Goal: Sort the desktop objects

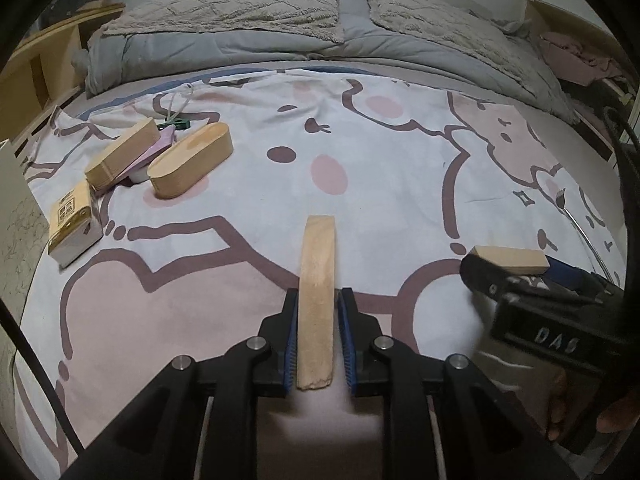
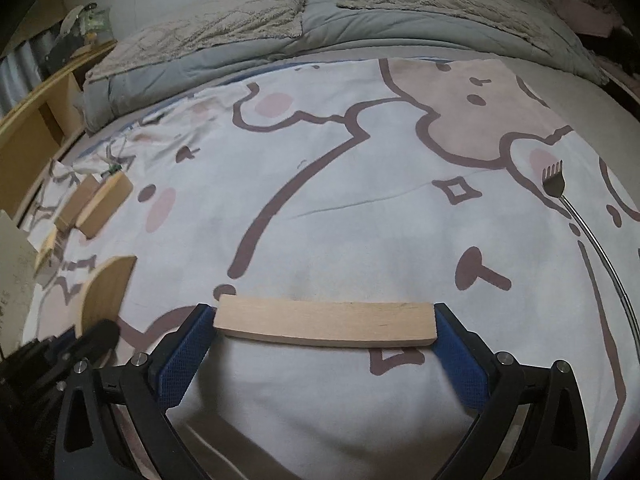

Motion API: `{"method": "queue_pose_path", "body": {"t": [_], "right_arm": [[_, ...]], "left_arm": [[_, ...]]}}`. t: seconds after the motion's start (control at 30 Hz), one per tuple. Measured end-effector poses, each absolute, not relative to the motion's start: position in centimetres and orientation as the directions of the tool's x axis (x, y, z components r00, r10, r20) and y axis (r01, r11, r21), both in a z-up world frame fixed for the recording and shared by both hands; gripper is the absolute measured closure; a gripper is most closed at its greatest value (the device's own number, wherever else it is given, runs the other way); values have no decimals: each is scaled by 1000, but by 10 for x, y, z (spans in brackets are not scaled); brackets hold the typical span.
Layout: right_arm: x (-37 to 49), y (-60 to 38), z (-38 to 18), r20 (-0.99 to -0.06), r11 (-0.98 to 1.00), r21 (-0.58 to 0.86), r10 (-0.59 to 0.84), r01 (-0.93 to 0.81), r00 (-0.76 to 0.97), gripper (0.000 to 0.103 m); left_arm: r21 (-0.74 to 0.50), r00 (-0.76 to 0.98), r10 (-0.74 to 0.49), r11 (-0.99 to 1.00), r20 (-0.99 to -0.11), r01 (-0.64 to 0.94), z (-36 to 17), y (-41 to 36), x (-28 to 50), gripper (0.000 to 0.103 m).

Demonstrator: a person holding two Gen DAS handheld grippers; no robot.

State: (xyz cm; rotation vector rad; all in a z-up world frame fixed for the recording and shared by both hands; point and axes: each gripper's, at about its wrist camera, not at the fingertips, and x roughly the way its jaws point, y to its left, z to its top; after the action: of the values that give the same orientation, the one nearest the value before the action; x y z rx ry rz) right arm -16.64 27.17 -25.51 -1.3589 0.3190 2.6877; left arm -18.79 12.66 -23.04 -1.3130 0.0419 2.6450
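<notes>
1. Our left gripper [image 1: 318, 316] is closed narrowly on a thin wooden slat [image 1: 318, 300], standing on edge between the blue pads, its far end pointing toward the middle of the cartoon bedspread [image 1: 380, 168].
2. Our right gripper [image 2: 325, 332] is spread wide around a flat wooden bar [image 2: 324, 322] held crosswise by its two ends. From the right wrist view we cannot tell whether the bar rests on the bedspread or hangs just above it.
3. We take the wooden pile [image 1: 160, 160] as our landmark: an oval wooden block [image 1: 192, 160] and a rectangular block [image 1: 120, 156] with something pink between them, and a small carton [image 1: 74, 224] just nearer to us. Both held pieces are well apart from the pile, on its right side.
4. We judge the step in hand to be carrying these pieces to join the pile. To do it well, we should keep the slat's grip firm, since it is pinched low and could pivot.
5. We should bring one arm in at a time, as the grippers sit near each other.
6. The metal back scratcher [image 2: 560, 200] lies farthest from the pile; we should steer clear of it.
</notes>
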Motion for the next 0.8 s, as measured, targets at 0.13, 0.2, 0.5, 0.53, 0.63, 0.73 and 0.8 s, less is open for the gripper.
{"method": "queue_pose_path", "body": {"t": [0.13,0.2,0.5,0.53,0.63,0.73,0.8], "right_arm": [[-166,269,-258,-804,-974,118,21,-194,-594,0],[-166,272,-259,-804,-972,133,9,-194,-595,0],[-157,274,-256,-765,-968,160,3,-194,-644,3],[-157,273,-255,-763,-969,156,5,-192,-646,3],[-155,271,-254,-756,-972,150,6,-182,-654,3],[-155,272,-254,-753,-970,162,-3,-181,-659,3],[-153,273,-253,-746,-968,179,-15,-179,-666,3]], "left_arm": [[-62,-588,157,-982,-793,-178,-234,125,-189,82],[-71,-586,163,-982,-793,-177,-235,124,-189,81],[-102,-577,198,-976,-792,-195,-237,124,-190,63],[-108,-572,211,-972,-793,-208,-237,125,-190,59],[-90,-568,211,-968,-795,-234,-237,132,-189,44],[-103,-558,217,-968,-801,-229,-237,131,-193,43],[-109,-555,217,-969,-803,-221,-236,131,-195,43]]}}
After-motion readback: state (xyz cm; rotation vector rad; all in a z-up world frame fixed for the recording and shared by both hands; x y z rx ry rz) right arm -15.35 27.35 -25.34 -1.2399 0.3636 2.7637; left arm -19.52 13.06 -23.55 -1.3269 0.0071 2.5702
